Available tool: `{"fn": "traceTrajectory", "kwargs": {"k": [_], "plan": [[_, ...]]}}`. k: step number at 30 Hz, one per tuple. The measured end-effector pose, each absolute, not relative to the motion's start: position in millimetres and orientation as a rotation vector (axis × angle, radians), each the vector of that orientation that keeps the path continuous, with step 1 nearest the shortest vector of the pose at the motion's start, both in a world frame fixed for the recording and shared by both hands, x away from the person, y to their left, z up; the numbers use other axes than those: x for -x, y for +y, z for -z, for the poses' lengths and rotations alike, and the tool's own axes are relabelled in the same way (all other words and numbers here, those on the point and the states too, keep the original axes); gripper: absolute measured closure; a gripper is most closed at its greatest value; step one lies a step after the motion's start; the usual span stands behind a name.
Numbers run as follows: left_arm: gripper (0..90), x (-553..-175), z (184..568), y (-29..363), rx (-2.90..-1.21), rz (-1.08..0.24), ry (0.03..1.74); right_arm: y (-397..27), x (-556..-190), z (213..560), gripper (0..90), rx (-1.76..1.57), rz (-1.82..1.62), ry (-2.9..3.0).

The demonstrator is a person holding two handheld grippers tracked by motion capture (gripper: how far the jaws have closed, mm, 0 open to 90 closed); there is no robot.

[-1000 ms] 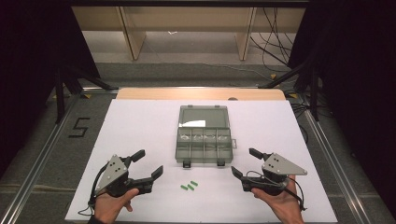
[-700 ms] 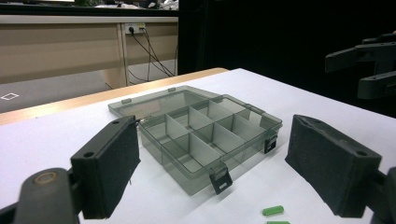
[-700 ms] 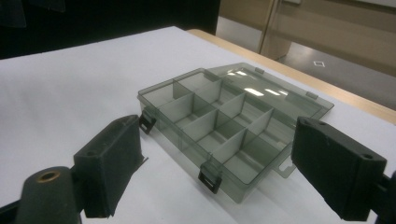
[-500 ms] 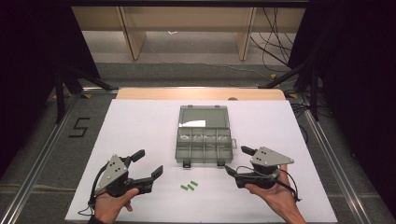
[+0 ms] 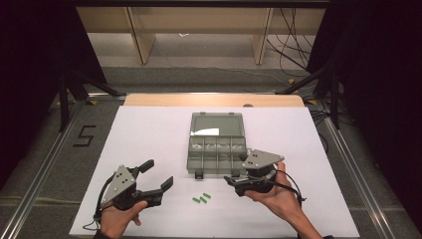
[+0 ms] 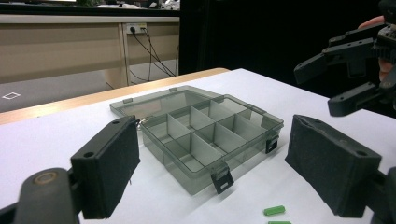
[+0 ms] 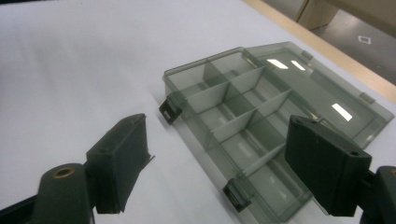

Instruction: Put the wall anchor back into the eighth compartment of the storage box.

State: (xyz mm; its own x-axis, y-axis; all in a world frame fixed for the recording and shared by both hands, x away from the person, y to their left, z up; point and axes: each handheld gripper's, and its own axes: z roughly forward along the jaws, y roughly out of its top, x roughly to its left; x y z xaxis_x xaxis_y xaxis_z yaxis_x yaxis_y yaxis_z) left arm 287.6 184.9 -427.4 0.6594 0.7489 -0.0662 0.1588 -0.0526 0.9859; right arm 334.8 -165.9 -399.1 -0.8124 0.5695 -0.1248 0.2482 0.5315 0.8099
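Smoked grey plastic: compartment box (image 5: pixel 217 149), lid folded back flat on the far side, tray divided into small cells, two black latches hanging on its near edge; the cells look empty in both gripper views.
Box position: middle of the white table sheet (image 5: pixel 149 134), between the two grippers and slightly beyond them.
Green pieces: three small green pieces (image 5: pixel 201 198) lying loose on the sheet just in front of the box's near edge, close together, apart from the box and from both grippers.
Right gripper: right gripper (image 5: pixel 236 178) held in the person's right hand (image 5: pixel 276 196), at the box's near right corner, jaws pointing left toward the pieces; jaws spread wide with nothing between them, and they have just been closing a little. In the right gripper view the box sits ahead, between the two black pads (image 7: pixel 119 161).
Left gripper: left gripper (image 5: pixel 157 174) held in the left hand (image 5: pixel 117 219), near the left front of the sheet, well apart from the box; jaws stand wide open, holding nothing.
Backdrop: wooden table edge (image 5: pixel 214 99) beyond the sheet; dark floor with a "5" mark (image 5: pixel 84 135) at left.
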Motion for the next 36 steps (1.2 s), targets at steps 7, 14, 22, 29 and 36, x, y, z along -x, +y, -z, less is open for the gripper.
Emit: {"fn": "traceTrajectory", "kwargs": {"k": [7, 14, 22, 29, 36], "plan": [[16.3, -287.6, 427.5, 185.1, -1.583, -0.568, 0.770, -138.7, -337.2, 404.4, 30.3, -0.601, -1.039, 2.559], [16.2, -287.7, 427.4, 185.5, -1.584, -0.570, 0.766, -121.8, -340.3, 414.3, 30.9, -0.573, -0.945, 2.644], [16.2, -287.6, 427.5, 185.2, -1.586, -0.573, 0.766, -105.5, -349.4, 423.9, 35.1, -0.552, -0.864, 2.723], [16.2, -287.1, 427.2, 185.1, -1.579, -0.570, 0.768, -90.3, -354.7, 432.9, 40.3, -0.517, -0.792, 2.810], [16.3, -287.0, 426.9, 185.1, -1.579, -0.570, 0.762, -79.5, -357.1, 440.7, 45.1, -0.513, -0.730, 2.856]]}}
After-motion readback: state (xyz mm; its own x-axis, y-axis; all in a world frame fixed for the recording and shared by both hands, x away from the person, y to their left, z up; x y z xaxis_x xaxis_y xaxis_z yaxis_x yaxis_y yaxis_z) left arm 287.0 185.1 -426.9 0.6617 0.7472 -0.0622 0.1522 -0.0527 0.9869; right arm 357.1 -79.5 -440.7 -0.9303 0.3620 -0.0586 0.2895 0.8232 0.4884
